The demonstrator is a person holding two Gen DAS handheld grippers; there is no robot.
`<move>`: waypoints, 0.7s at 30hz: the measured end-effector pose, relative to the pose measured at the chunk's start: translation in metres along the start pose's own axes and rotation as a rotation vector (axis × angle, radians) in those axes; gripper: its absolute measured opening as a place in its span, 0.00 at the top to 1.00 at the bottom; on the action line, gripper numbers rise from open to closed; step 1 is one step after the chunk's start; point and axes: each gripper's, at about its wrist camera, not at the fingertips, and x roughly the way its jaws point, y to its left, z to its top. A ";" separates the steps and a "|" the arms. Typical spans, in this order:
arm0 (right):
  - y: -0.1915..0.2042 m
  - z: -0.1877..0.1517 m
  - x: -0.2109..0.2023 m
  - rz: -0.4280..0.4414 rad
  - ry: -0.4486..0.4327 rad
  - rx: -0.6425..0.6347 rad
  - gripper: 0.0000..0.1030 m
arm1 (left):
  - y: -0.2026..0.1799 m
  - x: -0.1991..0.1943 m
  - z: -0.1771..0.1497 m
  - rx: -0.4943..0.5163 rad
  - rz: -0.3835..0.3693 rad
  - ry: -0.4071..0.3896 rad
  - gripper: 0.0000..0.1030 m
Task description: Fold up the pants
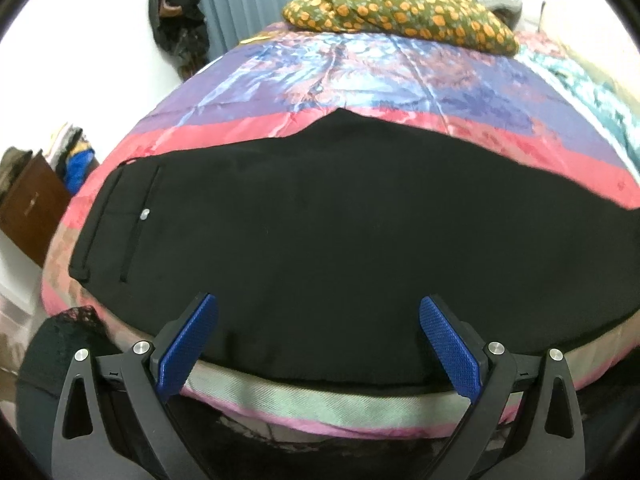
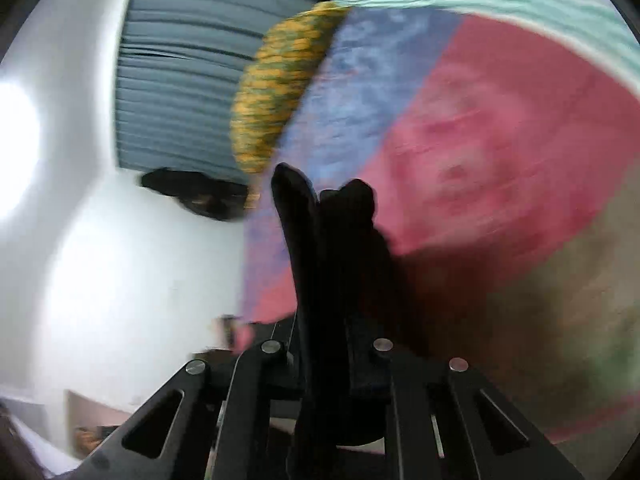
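Black pants [image 2: 332,248] hide the clamped right hand-held gripper [image 2: 340,360]; left hand-held gripper [image 1: 318,344] gapes empty.

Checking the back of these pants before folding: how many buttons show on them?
1. A small pale button sits by the pocket slit at the left, waistband end of the black pants. Others may be hidden underneath or in the fabric the right gripper clamps.

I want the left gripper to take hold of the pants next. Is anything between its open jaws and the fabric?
Nothing visible is in the way. The left gripper is open just above the near edge of the black pants, which lie flat on the bedspread. The orange-spotted pillow sits far beyond them.
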 end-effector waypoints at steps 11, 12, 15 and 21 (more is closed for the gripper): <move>0.104 -0.127 0.227 0.184 0.164 0.026 0.86 | 0.042 0.001 0.010 -0.169 -0.094 -0.011 0.02; 0.110 -0.141 0.248 0.176 0.178 0.018 0.86 | 0.047 0.001 0.009 -0.191 -0.098 -0.008 0.02; 0.135 -0.186 0.314 0.093 0.259 -0.076 0.82 | 0.064 0.002 0.007 -0.257 -0.111 0.007 0.02; 0.204 -0.264 0.360 -0.270 0.385 -0.616 0.38 | 0.077 0.000 0.002 -0.300 -0.121 0.012 0.02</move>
